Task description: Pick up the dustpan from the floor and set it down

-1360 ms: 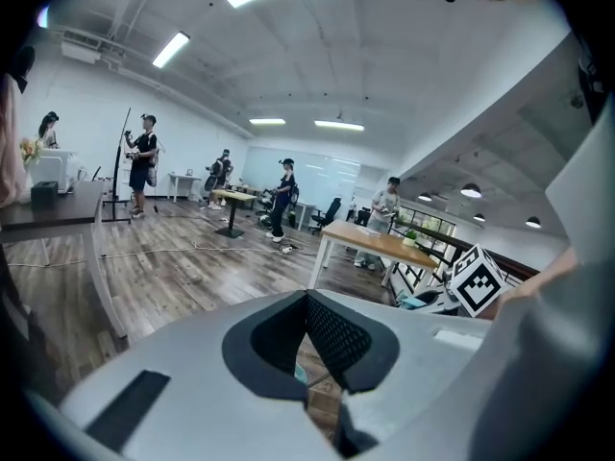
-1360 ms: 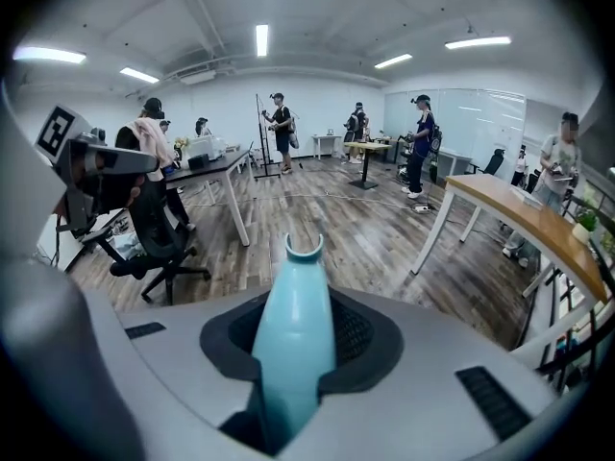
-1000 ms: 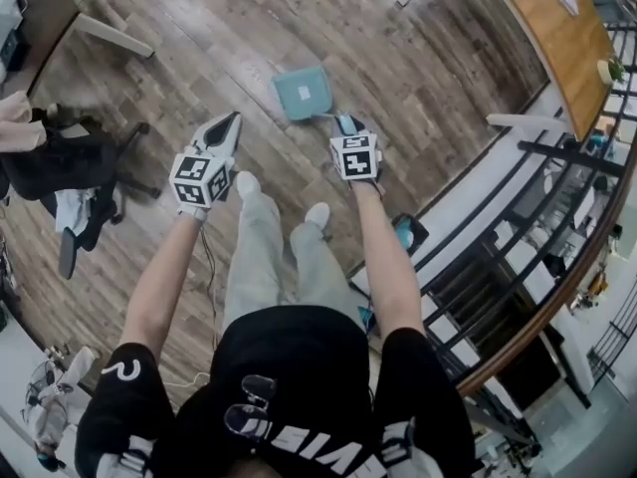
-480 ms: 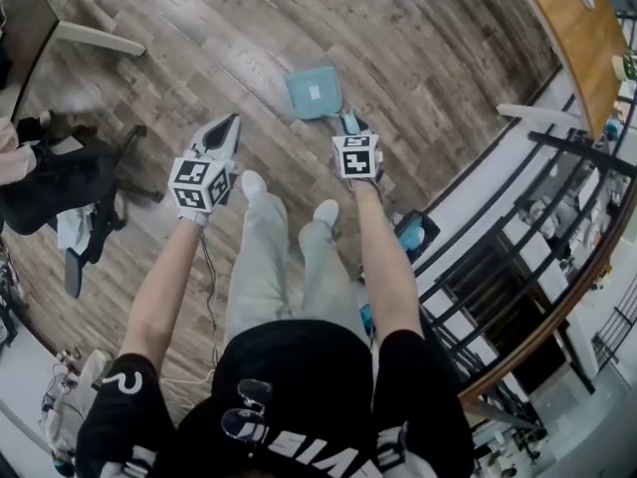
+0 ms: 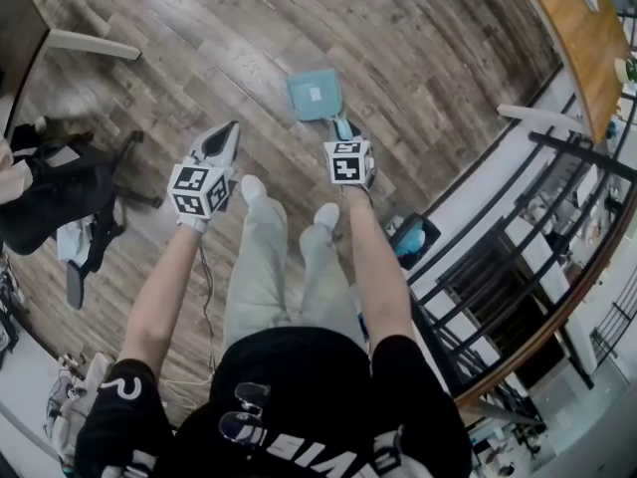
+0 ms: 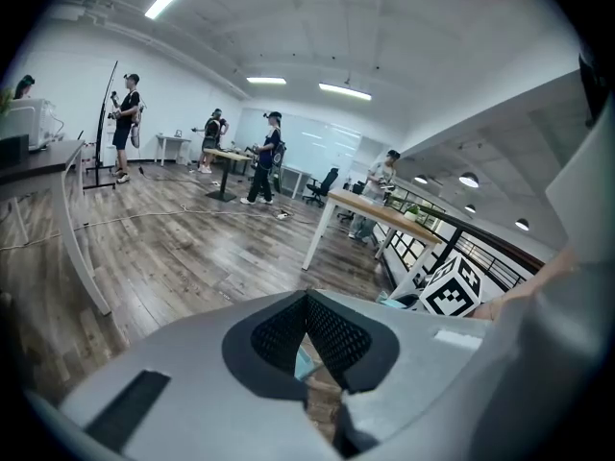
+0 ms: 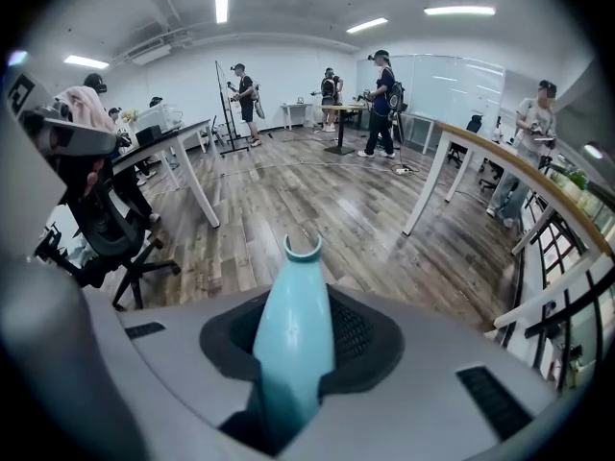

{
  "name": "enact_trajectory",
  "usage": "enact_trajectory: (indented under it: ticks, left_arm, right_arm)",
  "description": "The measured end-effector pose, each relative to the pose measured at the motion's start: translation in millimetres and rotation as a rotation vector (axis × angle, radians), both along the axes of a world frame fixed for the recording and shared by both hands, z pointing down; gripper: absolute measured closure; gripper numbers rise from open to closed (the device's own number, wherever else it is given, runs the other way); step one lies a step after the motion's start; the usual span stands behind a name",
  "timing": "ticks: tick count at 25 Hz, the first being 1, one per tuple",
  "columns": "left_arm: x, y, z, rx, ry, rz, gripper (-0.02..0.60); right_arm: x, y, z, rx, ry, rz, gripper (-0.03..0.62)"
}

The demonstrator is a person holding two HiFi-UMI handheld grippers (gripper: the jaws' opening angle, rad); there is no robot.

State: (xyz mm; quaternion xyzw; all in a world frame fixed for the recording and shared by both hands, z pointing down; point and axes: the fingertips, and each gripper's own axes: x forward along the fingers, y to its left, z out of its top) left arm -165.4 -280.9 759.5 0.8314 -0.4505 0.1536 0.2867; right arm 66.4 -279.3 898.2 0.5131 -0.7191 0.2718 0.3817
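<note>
Teal dustpan is clamped by its handle in the right gripper jaws. Pan is seen at 11 o'clock from that gripper, low over wooden floor; floor contact cannot be told. Left gripper, at 9 o'clock, is held closed and empty.
</note>
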Motion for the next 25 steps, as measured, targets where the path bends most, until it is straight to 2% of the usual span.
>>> enact_trajectory:
  ticks: [3, 7, 13, 18, 25]
  left_arm:
    - [8.4, 0.1, 2.0, -0.006, 0.007, 0.011, 0.583]
    - [17.9, -0.3, -0.4, -0.012, 0.013, 0.028, 0.583]
    - [29.7, -0.4, -9.2, -0.011, 0.004, 0.037, 0.583]
    - [48.6, 2.0, -26.6, 0.007, 0.001, 0.032, 0.583]
    - [82.2, 25.5, -68.2, 0.053, 0.005, 0.025, 0.583]
  right_arm:
    - [-0.9, 0.4, 0.1, 0.001, 0.009, -0.001, 0.5]
    - [-2.2, 2.5, -2.7, -0.008, -0.013, 0.023, 0.453]
    - [-2.0, 10.2, -20.9, 0.008, -0.054, 0.034, 0.439]
    - [6.7, 10.8, -57.3, 0.062, -0.104, 0.04, 0.433]
    - [41.2, 26.1, -117.9, 0.148, -0.138, 0.061, 0.445]
